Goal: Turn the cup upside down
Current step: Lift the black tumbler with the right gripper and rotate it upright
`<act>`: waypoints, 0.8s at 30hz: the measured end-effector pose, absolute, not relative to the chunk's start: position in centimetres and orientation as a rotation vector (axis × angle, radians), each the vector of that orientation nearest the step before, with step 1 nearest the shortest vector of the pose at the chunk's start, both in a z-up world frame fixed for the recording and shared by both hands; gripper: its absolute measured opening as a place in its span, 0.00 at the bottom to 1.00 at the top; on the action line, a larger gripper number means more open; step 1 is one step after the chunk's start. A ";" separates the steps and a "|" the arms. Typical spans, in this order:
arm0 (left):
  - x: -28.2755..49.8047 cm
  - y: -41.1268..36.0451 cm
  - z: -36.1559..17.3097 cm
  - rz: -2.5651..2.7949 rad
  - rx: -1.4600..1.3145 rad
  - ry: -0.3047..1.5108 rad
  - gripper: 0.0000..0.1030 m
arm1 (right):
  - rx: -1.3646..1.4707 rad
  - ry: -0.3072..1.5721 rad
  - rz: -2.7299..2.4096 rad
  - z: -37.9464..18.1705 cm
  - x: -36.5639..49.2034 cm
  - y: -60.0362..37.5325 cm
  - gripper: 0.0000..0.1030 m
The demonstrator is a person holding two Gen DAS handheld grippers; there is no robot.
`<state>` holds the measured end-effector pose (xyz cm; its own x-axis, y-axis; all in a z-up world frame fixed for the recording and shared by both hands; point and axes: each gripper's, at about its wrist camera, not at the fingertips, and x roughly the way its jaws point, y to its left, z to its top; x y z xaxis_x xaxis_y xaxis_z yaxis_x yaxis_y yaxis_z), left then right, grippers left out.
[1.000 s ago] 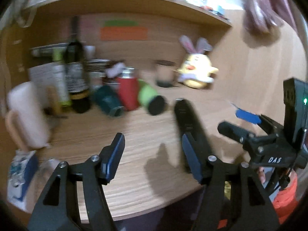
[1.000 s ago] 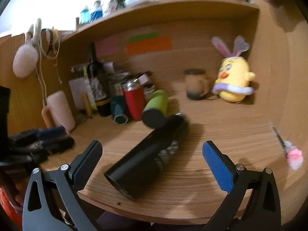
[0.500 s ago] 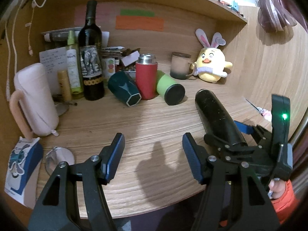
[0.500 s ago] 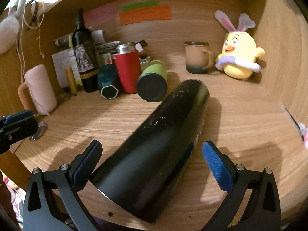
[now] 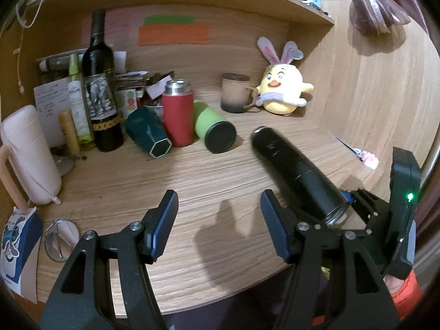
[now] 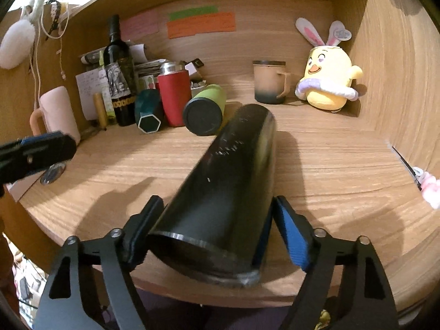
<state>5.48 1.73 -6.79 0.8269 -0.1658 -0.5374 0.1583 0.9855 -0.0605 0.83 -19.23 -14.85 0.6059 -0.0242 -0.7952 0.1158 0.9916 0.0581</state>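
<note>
A tall black cup (image 6: 225,187) lies on its side on the wooden desk (image 6: 330,165), open rim toward me, closed end pointing to the back. My right gripper (image 6: 217,228) is shut on the black cup near its rim, one finger pad on each side. The cup also shows in the left wrist view (image 5: 294,167), at the right, with the right gripper (image 5: 354,206) at its near end. My left gripper (image 5: 217,220) is open and empty above the desk's front, left of the cup.
At the back stand a red flask (image 5: 177,115), a wine bottle (image 5: 100,88), a beige mug (image 5: 236,96) and a yellow plush chick (image 5: 283,88). A green cup (image 5: 213,130) and a dark teal cup (image 5: 148,134) lie tipped. A pink jug (image 5: 27,154) stands left.
My right gripper has moved forward around the black cup and closed on it near the rim. The left gripper has stayed open above the desk front.
</note>
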 end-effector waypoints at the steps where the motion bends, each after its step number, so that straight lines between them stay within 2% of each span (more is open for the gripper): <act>1: 5.4 1.5 -6.7 -0.176 -0.010 0.568 0.60 | 0.104 0.922 -0.077 -14.8 0.6 -19.3 0.68; 4: 5.1 0.9 -6.2 -0.185 -0.005 0.551 0.60 | 0.108 0.931 -0.070 -14.7 -0.1 -19.5 0.59; 12: 4.2 -0.2 -4.5 -0.201 0.018 0.505 0.60 | 0.136 0.901 -0.017 -13.2 -1.8 -19.3 0.59; 24: 4.1 -0.9 -0.5 -0.287 0.011 0.428 0.60 | 0.111 0.752 0.050 -7.8 -1.2 -18.3 0.59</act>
